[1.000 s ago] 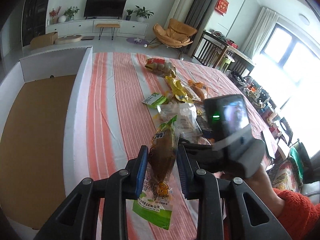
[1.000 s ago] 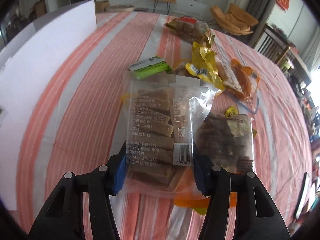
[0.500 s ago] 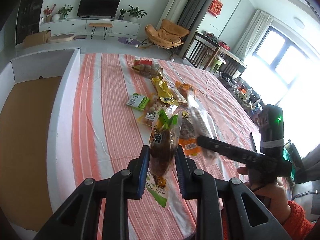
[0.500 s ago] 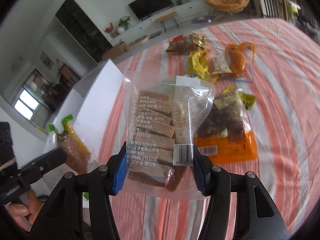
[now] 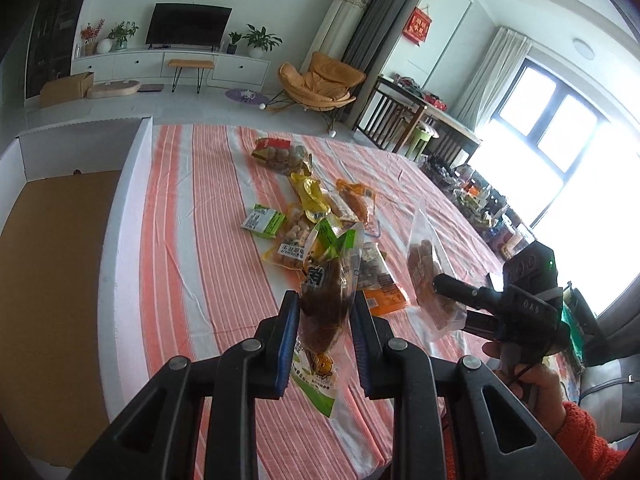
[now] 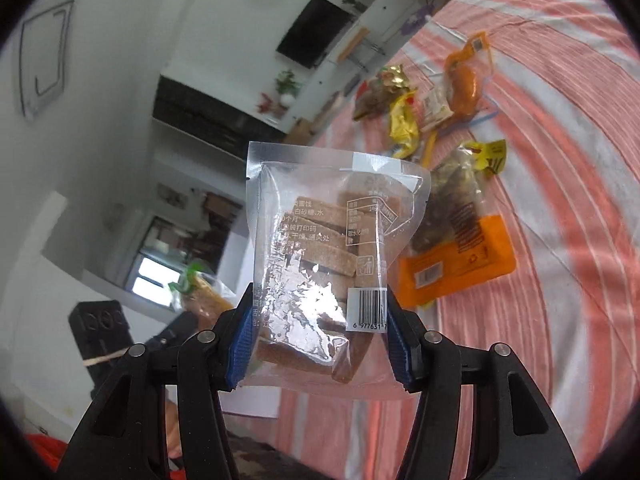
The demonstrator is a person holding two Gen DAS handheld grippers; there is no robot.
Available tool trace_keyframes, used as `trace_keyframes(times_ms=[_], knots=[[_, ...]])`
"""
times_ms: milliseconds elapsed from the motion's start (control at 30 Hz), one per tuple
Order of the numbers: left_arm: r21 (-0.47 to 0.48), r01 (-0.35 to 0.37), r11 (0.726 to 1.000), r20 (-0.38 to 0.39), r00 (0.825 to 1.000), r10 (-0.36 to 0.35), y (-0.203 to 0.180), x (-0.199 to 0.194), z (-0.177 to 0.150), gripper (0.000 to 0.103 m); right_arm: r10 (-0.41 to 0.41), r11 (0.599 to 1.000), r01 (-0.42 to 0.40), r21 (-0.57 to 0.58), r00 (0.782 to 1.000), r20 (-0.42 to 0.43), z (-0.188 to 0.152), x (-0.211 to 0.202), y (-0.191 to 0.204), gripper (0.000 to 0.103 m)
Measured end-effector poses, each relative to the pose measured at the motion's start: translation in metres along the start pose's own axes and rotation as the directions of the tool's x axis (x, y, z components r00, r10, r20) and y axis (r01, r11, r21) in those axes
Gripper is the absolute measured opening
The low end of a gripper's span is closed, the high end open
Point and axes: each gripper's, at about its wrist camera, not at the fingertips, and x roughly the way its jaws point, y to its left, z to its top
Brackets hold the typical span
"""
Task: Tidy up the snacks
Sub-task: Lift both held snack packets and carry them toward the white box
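Snacks lie heaped mid-table on the striped cloth (image 5: 192, 216). From the left wrist, the left gripper (image 5: 323, 330) is clenched on a dark green-topped packet (image 5: 326, 300) held above the table; its slick film could slide free. From the right wrist, the right gripper (image 6: 318, 334) grasps a clear biscuit bag (image 6: 320, 256) aloft by its lower edge; tilting might let it droop or slip.

We were in a home's living room: a television (image 5: 188, 24) hung over a low white cabinet (image 5: 168, 66) with potted plants (image 5: 260, 40), an orange lounge chair (image 5: 320, 80) nearby, and a striped tablecloth (image 5: 200, 220) covered the table.
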Motion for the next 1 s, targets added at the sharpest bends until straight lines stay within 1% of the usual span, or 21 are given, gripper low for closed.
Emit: trace_keyframes(times_ms=[67, 133, 167, 200, 233, 267, 300, 333, 433, 533, 600, 667, 700, 733, 767, 800, 833, 900, 933, 967, 1000], knots=[[-0.011, 0.008, 1.000, 0.020, 1.000, -0.008, 0.002, -0.009, 0.001, 0.025, -0.056, 0.996, 0.056, -0.064, 0.998, 0.006, -0.012, 0.002, 0.014, 0.059], [-0.028, 0.021, 0.999, 0.043, 0.999, -0.020, 0.006, -0.020, 0.003, 0.025, -0.120, 0.984, 0.118, -0.136, 0.993, -0.004, -0.009, 0.002, 0.025, 0.059], [-0.040, 0.032, 0.999, 0.057, 0.998, -0.029, 0.009, -0.028, 0.005, 0.025, -0.121, 0.981, 0.119, -0.156, 0.993, -0.007, -0.031, 0.009, 0.045, 0.059], [-0.054, 0.042, 0.998, 0.072, 0.997, -0.038, 0.012, -0.036, 0.006, 0.025, -0.118, 0.977, 0.113, -0.182, 0.993, -0.013, -0.027, 0.012, 0.053, 0.059], [-0.070, 0.053, 0.996, 0.090, 0.995, -0.046, 0.017, -0.046, 0.008, 0.023, -0.117, 0.973, 0.112, -0.203, 0.993, -0.015, -0.036, 0.020, 0.071, 0.059], [-0.088, 0.063, 0.994, 0.112, 0.992, -0.053, 0.024, -0.057, 0.010, 0.016, -0.116, 0.967, 0.109, -0.231, 0.993, -0.019, -0.040, 0.028, 0.086, 0.059], [-0.105, 0.074, 0.992, 0.131, 0.990, -0.060, 0.031, -0.069, 0.012, 0.012, -0.109, 0.960, 0.098, -0.261, 0.994, -0.027, -0.039, 0.036, 0.100, 0.059], [-0.121, 0.081, 0.989, 0.149, 0.987, -0.062, 0.037, -0.080, 0.013, 0.011, -0.101, 0.956, 0.088, -0.281, 0.994, -0.034, -0.048, 0.050, 0.122, 0.059], [-0.178, 0.064, 0.982, 0.223, 0.975, -0.023, 0.070, -0.125, 0.017, 0.011, -0.043, 0.940, 0.012, -0.340, 0.995, -0.085, -0.055, 0.088, 0.174, 0.059], [-0.223, -0.042, 0.974, 0.256, 0.962, 0.100, 0.103, -0.154, 0.018, 0.011, 0.031, 0.930, -0.090, -0.357, 0.986, -0.167, -0.065, 0.135, 0.227, 0.059], [-0.255, -0.041, 0.966, 0.250, 0.962, 0.107, 0.122, -0.168, 0.016, 0.011, 0.114, 0.926, -0.184, -0.328, 0.968, -0.221, -0.060, 0.158, 0.248, 0.059], [-0.227, -0.055, 0.972, 0.237, 0.965, 0.110, 0.122, -0.176, 0.012, 0.012, 0.160, 0.914, -0.230, -0.334, 0.961, -0.224, -0.048, 0.160, 0.256, 0.059], [-0.205, -0.070, 0.976, 0.235, 0.965, 0.118, 0.118, -0.176, 0.010, 0.018, 0.159, 0.904, -0.229, -0.361, 0.964, -0.211, -0.045, 0.153, 0.258, 0.059], [-0.168, -0.073, 0.983, 0.224, 0.968, 0.110, 0.109, -0.174, 0.007, 0.037, 0.154, 0.898, -0.218, -0.381, 0.969, -0.193, -0.042, 0.143, 0.259, 0.059], [-0.140, -0.061, 0.988, 0.207, 0.974, 0.089, 0.100, -0.168, 0.004, 0.067, 0.147, 0.898, -0.207, -0.389, 0.973, -0.178, -0.041, 0.134, 0.256, 0.059], [-0.116, -0.043, 0.992, 0.194, 0.979, 0.065, 0.090, -0.162, 0.002, 0.077, 0.134, 0.899, -0.187, -0.396, 0.978, -0.157, -0.041, 0.122, 0.251, 0.059], [-0.081, -0.020, 0.996, 0.171, 0.985, 0.034, 0.077, -0.152, -0.001, 0.083, 0.109, 0.899, -0.153, -0.411, 0.986, -0.130, -0.043, 0.110, 0.248, 0.059], [0.011, 0.041, 0.999, 0.061, 0.997, -0.041, 0.048, -0.126, -0.006, 0.083, 0.052, 0.890, -0.081, -0.448, 0.996, -0.076, -0.050, 0.089, 0.242, 0.059], [0.053, 0.057, 0.997, 0.007, 0.998, -0.058, 0.033, -0.116, -0.011, 0.083, 0.030, 0.889, -0.052, -0.456, 0.998, -0.056, -0.055, 0.079, 0.241, 0.059], [0.114, 0.056, 0.992, -0.062, 0.997, -0.050, 0.015, -0.100, -0.021, 0.083, 0.011, 0.890, -0.027, -0.455, 0.999, -0.039, -0.062, 0.069, 0.239, 0.059], [0.187, 0.030, 0.982, -0.140, 0.990, -0.003, -0.002, -0.080, -0.035, 0.083, -0.001, 0.895, -0.013, -0.447, 1.000, -0.030, -0.068, 0.058, 0.235, 0.059]])
